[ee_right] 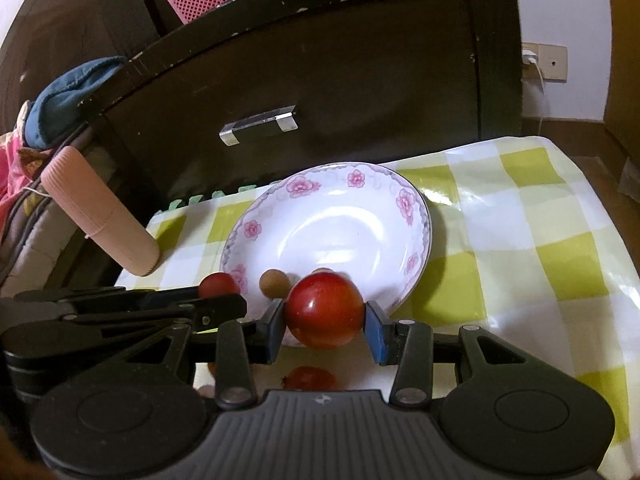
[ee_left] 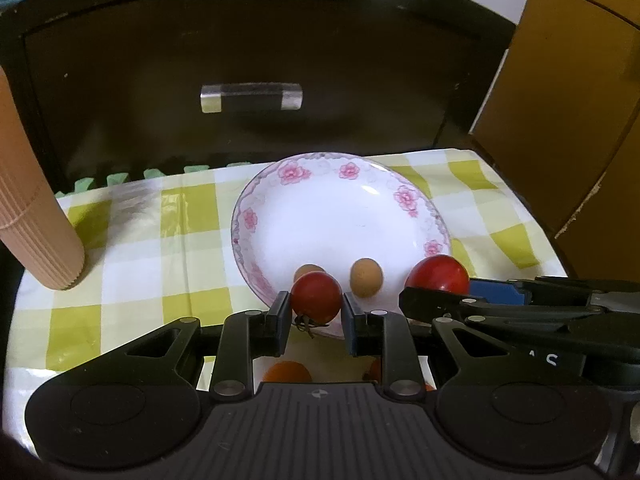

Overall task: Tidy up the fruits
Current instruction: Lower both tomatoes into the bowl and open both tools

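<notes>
My left gripper (ee_left: 316, 306) is shut on a small red tomato (ee_left: 316, 297) with a dark stem, held over the near rim of a white plate (ee_left: 340, 208) with pink flowers. My right gripper (ee_right: 325, 322) is shut on a larger red tomato (ee_right: 325, 310), also at the plate's near rim (ee_right: 416, 280). Two small brown round fruits (ee_left: 366, 278) lie in the plate near that rim; one of these brown fruits (ee_right: 274, 283) shows beside the right gripper's left finger. The left gripper's tomato (ee_right: 218, 285) appears at the left of the right wrist view.
A green and white checked cloth (ee_left: 132, 248) covers the table. More orange and red fruits (ee_left: 288, 372) lie under the grippers. A ribbed pink cylinder (ee_left: 36, 220) lies at the left. A dark cabinet with a shiny handle (ee_left: 251, 96) stands close behind the plate.
</notes>
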Demonstrator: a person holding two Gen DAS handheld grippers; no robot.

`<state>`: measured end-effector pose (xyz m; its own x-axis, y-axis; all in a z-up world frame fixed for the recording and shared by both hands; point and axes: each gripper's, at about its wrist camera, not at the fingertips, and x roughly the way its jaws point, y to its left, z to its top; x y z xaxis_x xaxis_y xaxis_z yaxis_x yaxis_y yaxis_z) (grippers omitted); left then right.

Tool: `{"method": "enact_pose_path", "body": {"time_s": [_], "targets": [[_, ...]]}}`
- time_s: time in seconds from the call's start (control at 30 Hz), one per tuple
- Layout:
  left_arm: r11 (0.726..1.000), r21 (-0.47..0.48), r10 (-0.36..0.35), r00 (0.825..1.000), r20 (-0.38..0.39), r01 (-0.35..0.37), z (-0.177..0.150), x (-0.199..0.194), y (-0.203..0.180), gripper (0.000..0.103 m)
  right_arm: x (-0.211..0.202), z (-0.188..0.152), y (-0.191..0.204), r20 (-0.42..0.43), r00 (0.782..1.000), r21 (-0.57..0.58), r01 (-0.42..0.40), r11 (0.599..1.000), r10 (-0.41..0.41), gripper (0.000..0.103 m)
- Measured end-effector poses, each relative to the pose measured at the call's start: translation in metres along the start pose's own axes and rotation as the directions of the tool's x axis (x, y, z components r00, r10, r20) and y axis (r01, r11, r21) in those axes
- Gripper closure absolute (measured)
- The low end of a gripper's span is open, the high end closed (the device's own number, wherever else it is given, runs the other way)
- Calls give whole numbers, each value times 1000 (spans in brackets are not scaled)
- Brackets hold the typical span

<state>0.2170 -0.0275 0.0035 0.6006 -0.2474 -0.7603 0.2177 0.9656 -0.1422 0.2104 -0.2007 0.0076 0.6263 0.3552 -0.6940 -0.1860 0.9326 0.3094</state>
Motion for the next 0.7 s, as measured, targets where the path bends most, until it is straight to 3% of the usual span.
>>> {"method": "enact_pose_path", "body": {"time_s": [0.47, 0.7], "targets": [[999, -41, 11, 1000, -20, -11, 10, 20, 10, 70, 24, 11, -5, -1, 1000, -1, -2, 1000, 2, 61], [998, -63, 17, 1000, -23, -19, 13, 25, 13, 64, 29, 15, -6, 0, 1000, -2, 8, 1000, -8, 61]]}}
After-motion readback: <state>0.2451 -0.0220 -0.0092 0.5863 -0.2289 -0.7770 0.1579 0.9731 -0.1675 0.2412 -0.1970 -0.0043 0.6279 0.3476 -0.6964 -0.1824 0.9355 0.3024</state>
